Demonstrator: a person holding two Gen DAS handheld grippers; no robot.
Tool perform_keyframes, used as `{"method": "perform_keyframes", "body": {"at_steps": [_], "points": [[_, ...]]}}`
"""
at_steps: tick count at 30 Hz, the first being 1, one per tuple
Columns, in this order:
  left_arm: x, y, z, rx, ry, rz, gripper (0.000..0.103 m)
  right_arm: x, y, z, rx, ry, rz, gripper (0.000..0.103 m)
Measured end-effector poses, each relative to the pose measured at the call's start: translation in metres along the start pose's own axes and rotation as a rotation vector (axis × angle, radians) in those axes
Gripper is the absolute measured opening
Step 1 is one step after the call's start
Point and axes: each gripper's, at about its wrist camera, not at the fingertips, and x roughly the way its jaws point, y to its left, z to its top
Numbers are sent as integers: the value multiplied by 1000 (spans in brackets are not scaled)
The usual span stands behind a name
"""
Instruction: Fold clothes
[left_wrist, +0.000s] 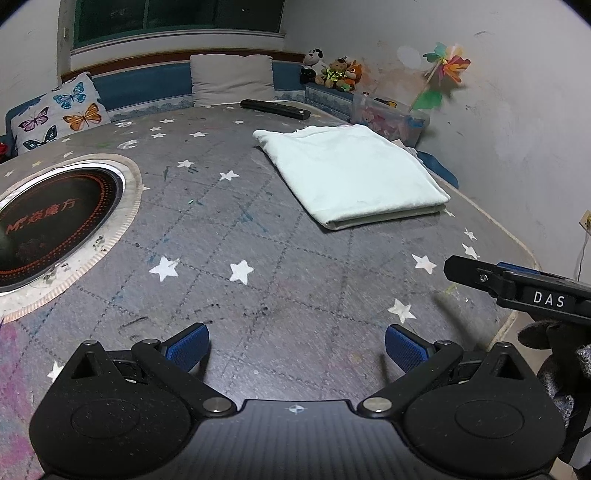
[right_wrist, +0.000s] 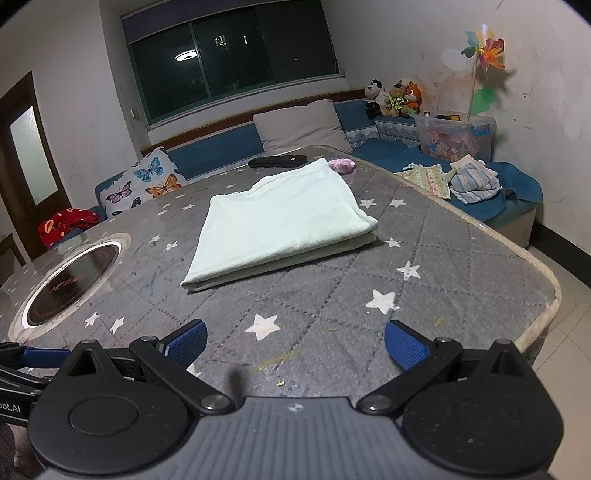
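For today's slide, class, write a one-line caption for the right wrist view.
Open right claw hovers over the star-patterned table; pale green garment lies folded ahead.

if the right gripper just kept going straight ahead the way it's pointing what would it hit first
Probably the folded pale green cloth: the open right gripper points across bare star-patterned table cover toward its near edge, though depth is hard to judge.

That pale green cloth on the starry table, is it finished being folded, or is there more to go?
It looks done: the pale green cloth lies in a neat layered rectangle on the table. Nothing is in hand; the left gripper and right gripper are both open and empty, short of it. Possibly left: the loose clothes heaped on the blue bench beside the table.
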Motion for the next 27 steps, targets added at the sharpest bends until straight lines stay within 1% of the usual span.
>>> {"method": "perform_keyframes", "body": {"at_steps": [13, 27], "points": [[-1, -8, -4, 27, 6, -5, 103, -4, 6, -4, -9, 3, -1, 103], [-3, -9, -7, 25, 9, -7, 103, -4, 11, -8, -18, 10, 3, 103]]}}
